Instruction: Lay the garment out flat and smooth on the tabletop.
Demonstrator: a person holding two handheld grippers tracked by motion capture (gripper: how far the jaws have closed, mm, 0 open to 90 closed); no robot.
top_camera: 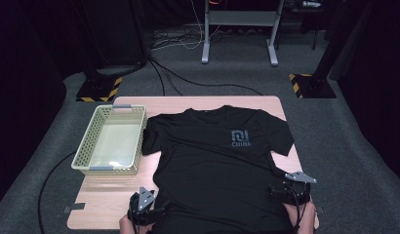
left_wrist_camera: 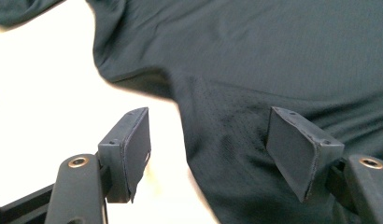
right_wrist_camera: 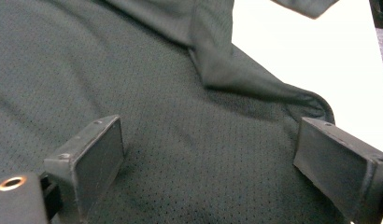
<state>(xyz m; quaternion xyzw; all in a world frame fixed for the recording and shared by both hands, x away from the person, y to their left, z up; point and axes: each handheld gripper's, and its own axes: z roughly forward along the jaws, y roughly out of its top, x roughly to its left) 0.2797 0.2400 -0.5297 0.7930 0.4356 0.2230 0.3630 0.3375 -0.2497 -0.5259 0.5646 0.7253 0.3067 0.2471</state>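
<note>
The left gripper (top_camera: 148,210) and the right gripper (top_camera: 286,191) sit at the near edge of the table (top_camera: 105,195), one at each lower corner of the black T-shirt (top_camera: 217,165), which lies spread flat, front side up, across the table centre. Both sets of jaws stand wide apart with nothing clamped, the shirt's hem fabric lying loose beneath them. A pale green basket (top_camera: 110,141) stands just left of the shirt, touching its sleeve.
</note>
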